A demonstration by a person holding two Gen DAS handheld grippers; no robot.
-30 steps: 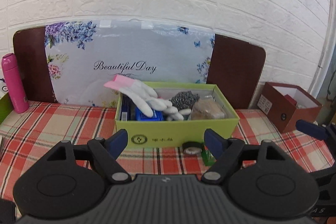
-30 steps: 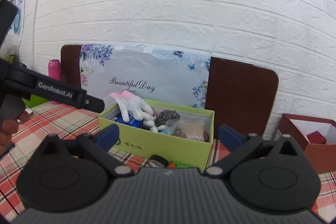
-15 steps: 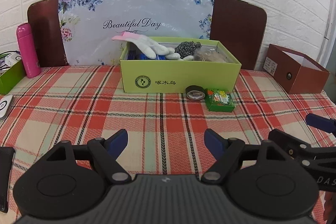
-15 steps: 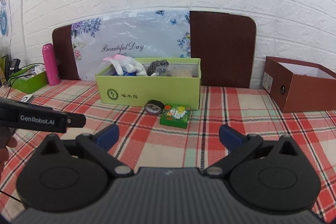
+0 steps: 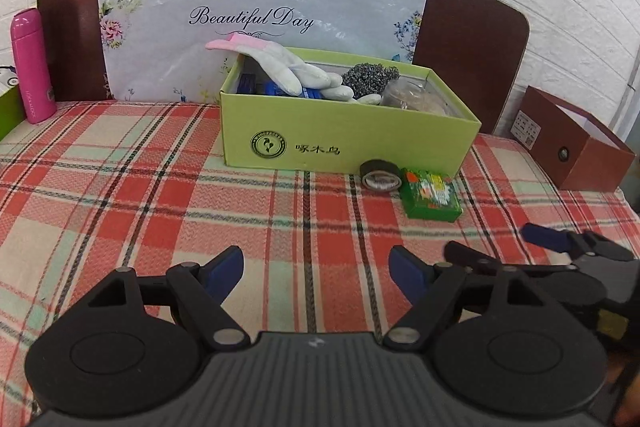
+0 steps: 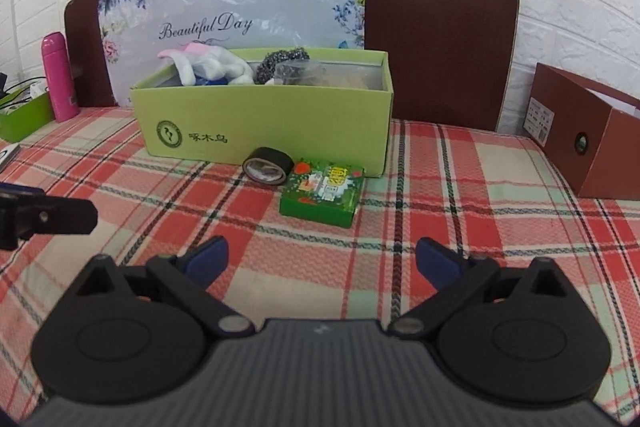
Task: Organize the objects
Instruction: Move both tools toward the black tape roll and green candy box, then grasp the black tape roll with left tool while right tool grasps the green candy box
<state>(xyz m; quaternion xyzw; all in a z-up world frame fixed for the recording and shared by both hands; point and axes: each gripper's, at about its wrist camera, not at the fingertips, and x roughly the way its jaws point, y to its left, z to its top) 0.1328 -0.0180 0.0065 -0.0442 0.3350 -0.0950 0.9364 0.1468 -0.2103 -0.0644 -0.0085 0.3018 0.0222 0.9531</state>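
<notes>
A red, cream and pale-green plaid cloth (image 5: 160, 187) covers the desk under a lime-green box (image 5: 348, 143) with a dark green round logo. Before it lie a black tape roll (image 6: 267, 165) and a small green packet (image 6: 322, 193) printed red and white. A bright pink bottle (image 5: 32, 67) stands left, a reddish-brown box (image 5: 576, 151) right.

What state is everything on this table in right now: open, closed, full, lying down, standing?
Green box: open, no lid, holding several things.
White glove: draped over the green box's rim.
Tape roll: on the cloth, tilted against the green box.
Small green pack: lying flat, closed.
Brown box: open, contents hidden.
Pink bottle: upright, capped.
Left tool: open, empty.
Right tool: open, empty.
</notes>
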